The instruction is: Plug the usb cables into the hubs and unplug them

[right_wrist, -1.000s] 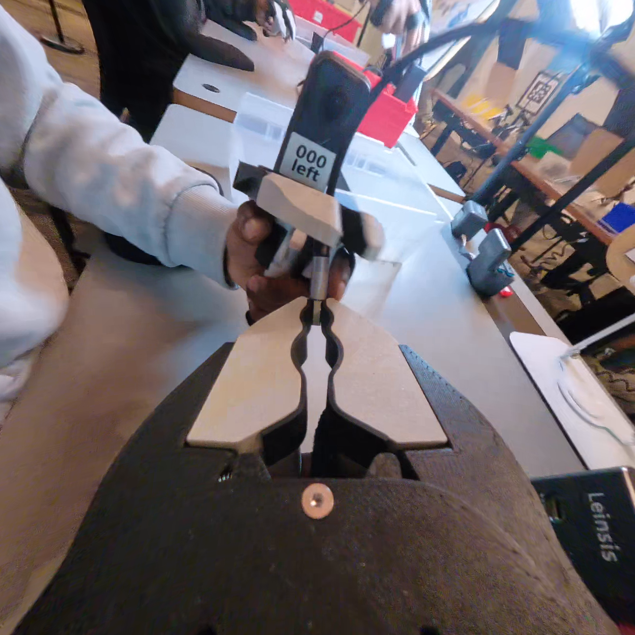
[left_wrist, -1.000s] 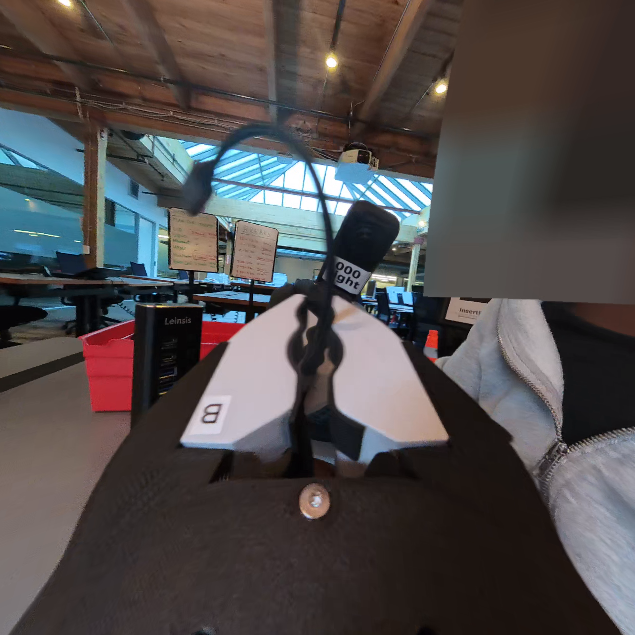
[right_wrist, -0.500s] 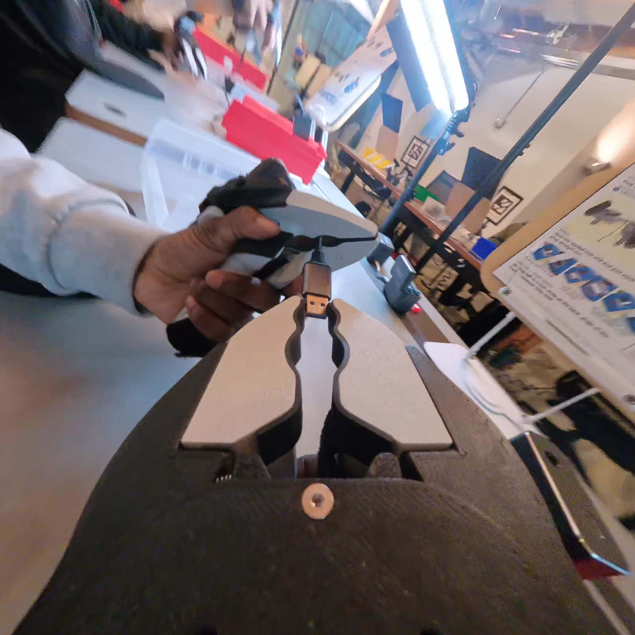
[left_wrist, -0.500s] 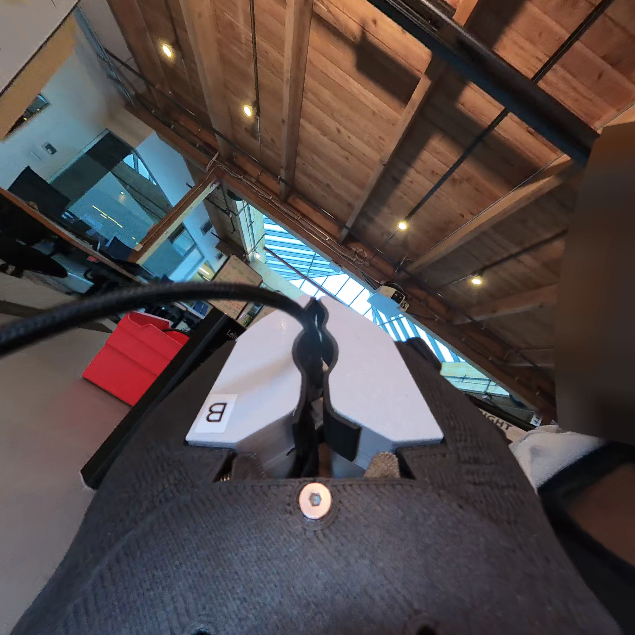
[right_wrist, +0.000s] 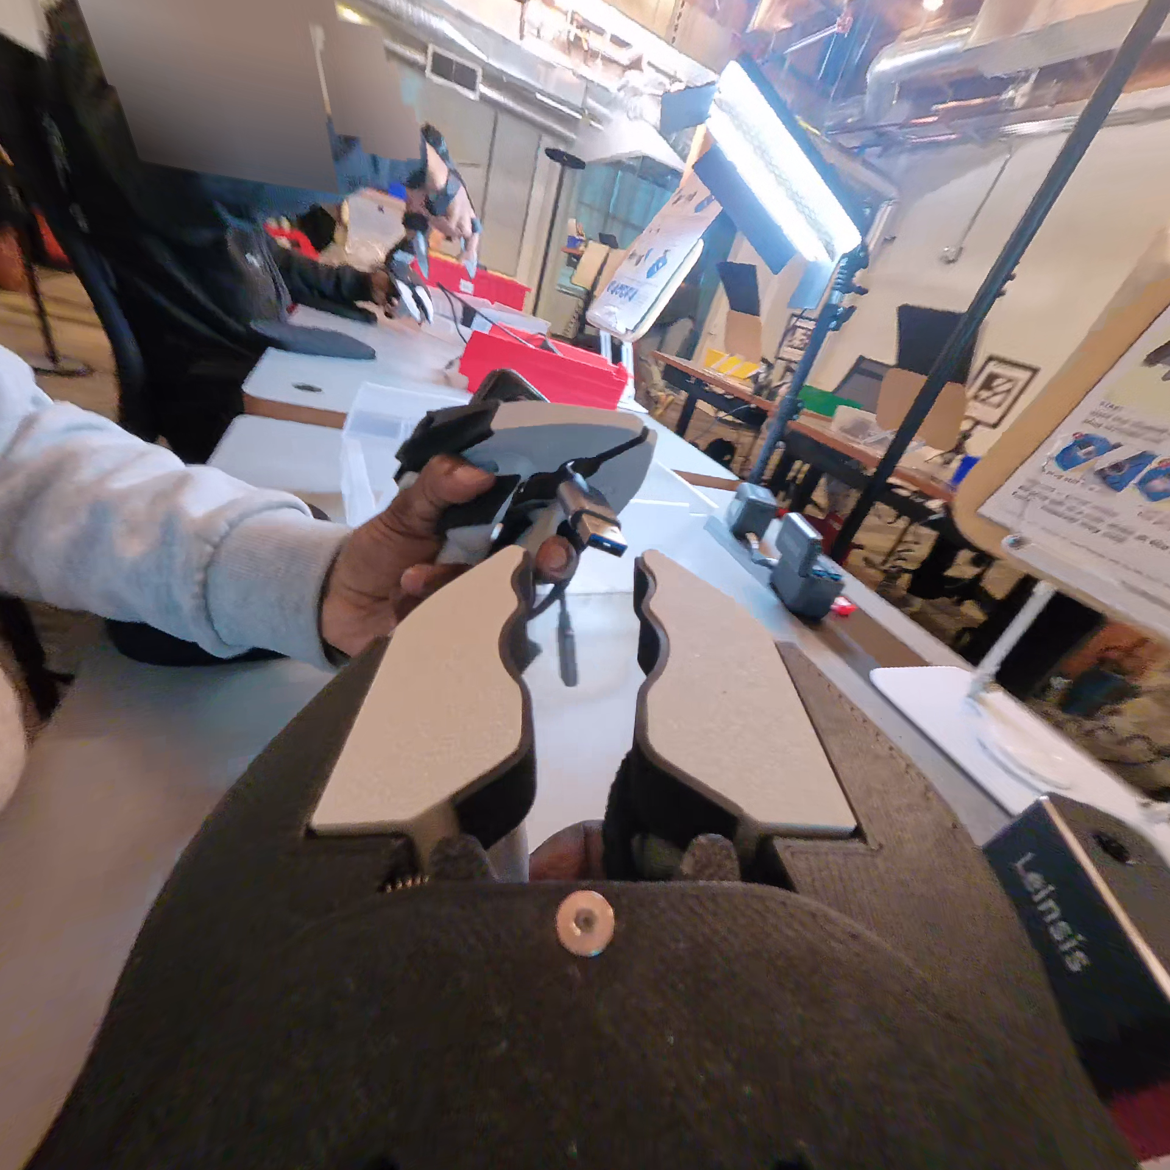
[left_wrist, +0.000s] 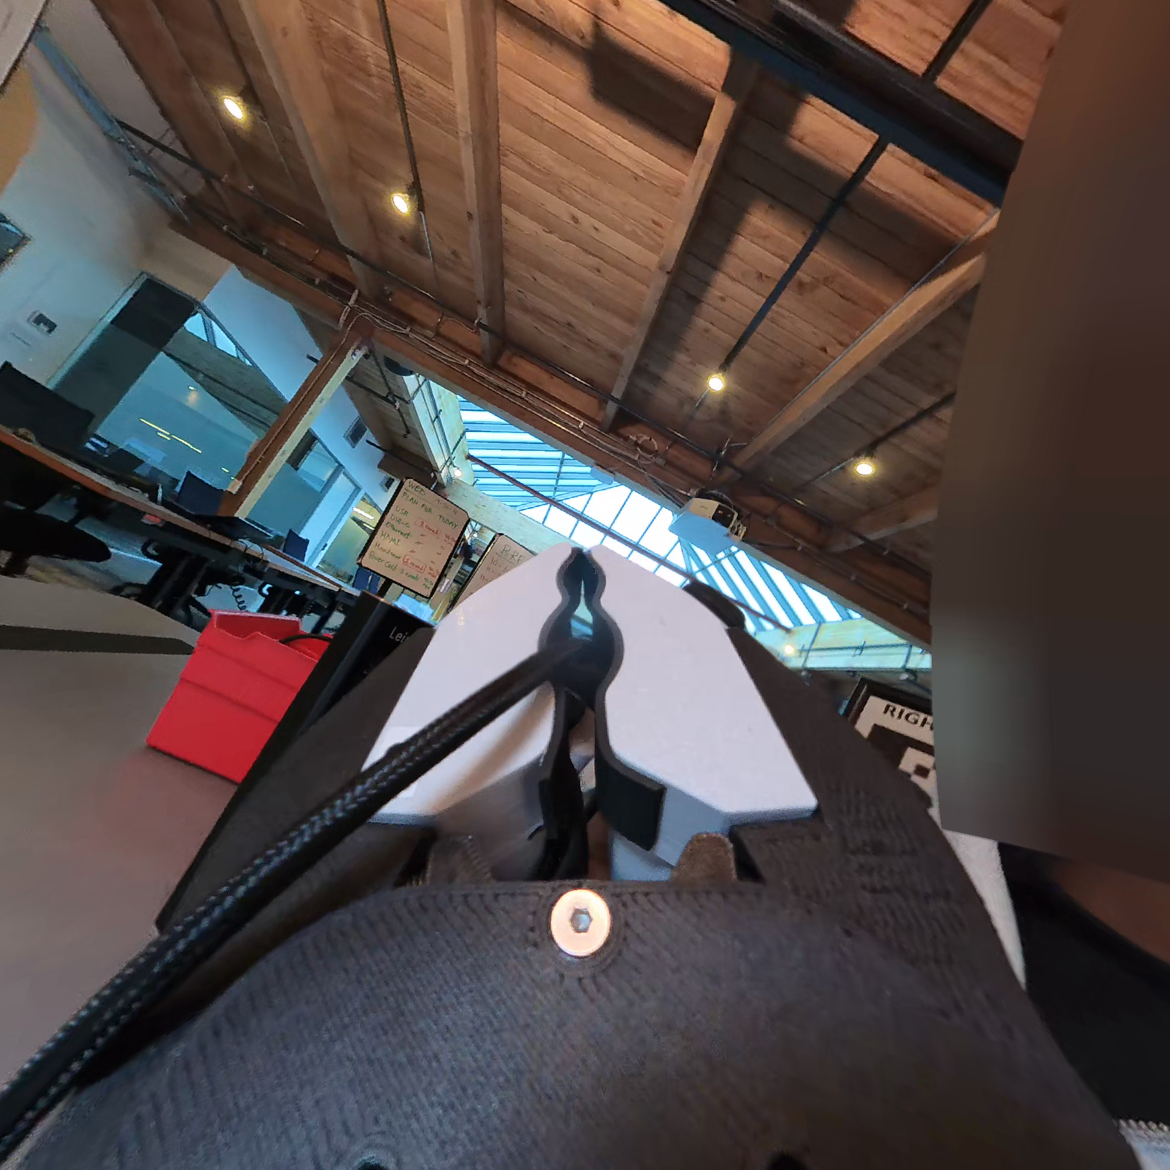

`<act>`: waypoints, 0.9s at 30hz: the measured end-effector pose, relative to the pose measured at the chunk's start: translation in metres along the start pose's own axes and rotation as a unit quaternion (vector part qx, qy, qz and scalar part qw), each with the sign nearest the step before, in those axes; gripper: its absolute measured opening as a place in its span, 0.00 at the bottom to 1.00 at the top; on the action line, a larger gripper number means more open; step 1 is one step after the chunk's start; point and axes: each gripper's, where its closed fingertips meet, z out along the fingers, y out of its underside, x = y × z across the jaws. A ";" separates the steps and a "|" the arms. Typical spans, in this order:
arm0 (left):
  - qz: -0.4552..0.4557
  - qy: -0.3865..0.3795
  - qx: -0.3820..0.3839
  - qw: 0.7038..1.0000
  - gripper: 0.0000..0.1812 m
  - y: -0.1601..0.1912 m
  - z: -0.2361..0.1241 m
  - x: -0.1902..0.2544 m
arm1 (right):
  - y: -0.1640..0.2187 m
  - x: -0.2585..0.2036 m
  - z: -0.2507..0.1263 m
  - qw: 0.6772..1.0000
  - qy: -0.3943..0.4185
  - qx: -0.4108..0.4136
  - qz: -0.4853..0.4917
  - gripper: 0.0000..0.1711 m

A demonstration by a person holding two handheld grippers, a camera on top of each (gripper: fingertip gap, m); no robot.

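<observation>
My left gripper is shut on a black braided USB cable, which runs from between its fingers down-left over the gripper body. In the right wrist view the left gripper is held up by a hand, and the cable's silver USB plug sticks out below its fingers, pointing right. The cable's other end hangs beneath. My right gripper is open and empty, its tips just below the plug. A black upright hub stands at the lower right; it also shows in the left wrist view.
A red bin sits behind the black hub on the grey table. Two small grey devices sit along the table's right edge. A lamp base stands to the right. Other people work at far tables. The left gripper's tips are roughly 4 centimetres from the right gripper's. It is some 12 centimetres from my right tips to the black upright hub.
My right gripper has opened wide and let go of the plug's tip. The left gripper has tilted, so the plug now points right, and the cable has swung down over its body.
</observation>
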 end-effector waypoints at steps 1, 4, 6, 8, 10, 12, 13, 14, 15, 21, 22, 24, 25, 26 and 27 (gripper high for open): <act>0.009 0.004 -0.005 1.000 0.00 0.002 0.001 0.002 | -0.001 -0.001 0.000 1.000 -0.013 0.005 0.026 0.19; 0.041 0.018 -0.032 0.998 0.01 0.010 0.003 0.009 | -0.005 -0.006 -0.001 0.993 -0.056 0.022 0.104 0.23; 0.065 0.022 -0.050 0.996 0.00 0.016 0.004 0.011 | -0.010 -0.006 -0.002 0.986 -0.077 0.036 0.146 0.23; 0.069 0.024 -0.055 0.996 0.00 0.017 0.005 0.013 | -0.011 -0.006 -0.004 0.983 -0.084 0.043 0.158 0.20; 0.070 0.025 -0.057 0.996 0.00 0.018 0.005 0.013 | -0.010 -0.005 -0.004 0.986 -0.077 0.039 0.143 0.17; 0.073 0.025 -0.059 0.995 0.01 0.019 0.005 0.014 | -0.009 -0.007 -0.004 0.988 -0.077 0.035 0.130 0.13; 0.073 0.025 -0.058 0.995 0.01 0.019 0.005 0.014 | -0.009 -0.008 -0.003 0.988 -0.080 0.033 0.128 0.12; 0.073 0.026 -0.058 0.995 0.01 0.018 0.005 0.014 | -0.009 -0.009 -0.003 0.988 -0.083 0.032 0.128 0.11; 0.074 0.026 -0.058 0.995 0.01 0.019 0.005 0.014 | -0.009 -0.010 -0.003 0.988 -0.085 0.033 0.128 0.10; 0.135 0.040 -0.112 0.984 0.01 0.029 0.006 0.020 | -0.015 -0.012 -0.009 0.987 -0.100 0.046 0.116 0.10; 0.159 0.039 -0.138 0.977 0.01 0.033 0.006 0.020 | -0.016 -0.012 -0.010 0.987 -0.104 0.047 0.116 0.10; 0.197 0.049 -0.184 0.962 0.18 0.040 0.003 0.023 | -0.015 -0.011 -0.012 0.987 -0.106 0.046 0.110 0.10; 0.211 0.051 -0.210 0.953 0.20 0.045 0.001 0.022 | -0.017 -0.010 -0.014 0.987 -0.106 0.053 0.112 0.10; 0.224 0.052 -0.231 0.945 0.20 0.050 -0.001 0.021 | -0.020 -0.009 -0.016 0.985 -0.110 0.061 0.118 0.10; 0.236 0.053 -0.243 0.940 0.20 0.052 -0.003 0.021 | -0.022 -0.008 -0.018 0.984 -0.113 0.067 0.122 0.10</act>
